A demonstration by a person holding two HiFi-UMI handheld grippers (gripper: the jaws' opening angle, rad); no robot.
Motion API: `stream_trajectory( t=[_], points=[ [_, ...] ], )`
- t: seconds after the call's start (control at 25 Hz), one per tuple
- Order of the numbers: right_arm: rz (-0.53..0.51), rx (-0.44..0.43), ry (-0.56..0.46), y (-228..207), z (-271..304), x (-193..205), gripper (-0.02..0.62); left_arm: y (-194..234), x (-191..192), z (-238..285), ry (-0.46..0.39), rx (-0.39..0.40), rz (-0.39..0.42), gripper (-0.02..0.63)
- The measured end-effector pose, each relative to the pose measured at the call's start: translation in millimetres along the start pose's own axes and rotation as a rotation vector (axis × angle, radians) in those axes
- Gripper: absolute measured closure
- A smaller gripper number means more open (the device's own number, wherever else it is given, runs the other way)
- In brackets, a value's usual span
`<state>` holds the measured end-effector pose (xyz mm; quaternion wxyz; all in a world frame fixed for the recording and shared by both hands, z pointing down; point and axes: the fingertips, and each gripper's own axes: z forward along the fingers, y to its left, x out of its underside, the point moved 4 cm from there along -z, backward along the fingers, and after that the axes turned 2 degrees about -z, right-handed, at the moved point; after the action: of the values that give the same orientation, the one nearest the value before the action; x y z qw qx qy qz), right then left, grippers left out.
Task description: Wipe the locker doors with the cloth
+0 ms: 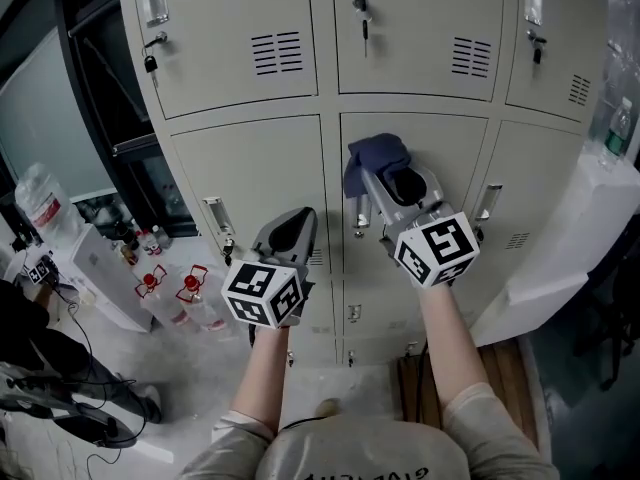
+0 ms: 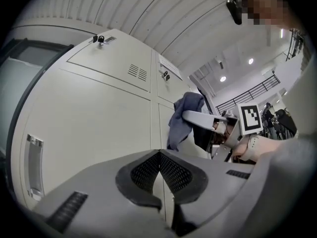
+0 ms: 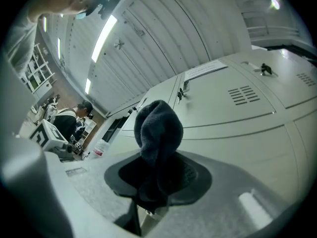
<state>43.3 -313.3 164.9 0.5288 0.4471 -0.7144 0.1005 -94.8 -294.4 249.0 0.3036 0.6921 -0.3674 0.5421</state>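
My right gripper (image 1: 385, 178) clamps the cloth (image 3: 157, 133) at a bunched fold; soft, light, floppy, I judge, so that hold suits; left gripper (image 1: 296, 220) closed on nothing.

Top locker doors (image 1: 240, 38) cut off, cloth (image 3: 157, 133) base hidden between jaws

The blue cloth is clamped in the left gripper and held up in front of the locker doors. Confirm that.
Wrong on one point: the blue cloth is clamped in the right gripper, not the left. The right gripper view shows it bunched between those jaws, while the left gripper is shut on nothing. The cloth is indeed held up in front of the locker doors.
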Motion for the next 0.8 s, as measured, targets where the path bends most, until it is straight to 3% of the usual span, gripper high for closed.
stream_trajectory(
  t=[0.48, 0.8],
  points=[
    [-0.250, 0.070, 0.132, -4, 55, -8, 0.488, 5, -15, 11, -0.011, -0.002, 0.062, 0.607],
    [-0.269, 0.146, 0.129, -38, 34, -10, 0.480, 3, -10, 17, -0.001, 0.012, 0.054, 0.607]
  ],
)
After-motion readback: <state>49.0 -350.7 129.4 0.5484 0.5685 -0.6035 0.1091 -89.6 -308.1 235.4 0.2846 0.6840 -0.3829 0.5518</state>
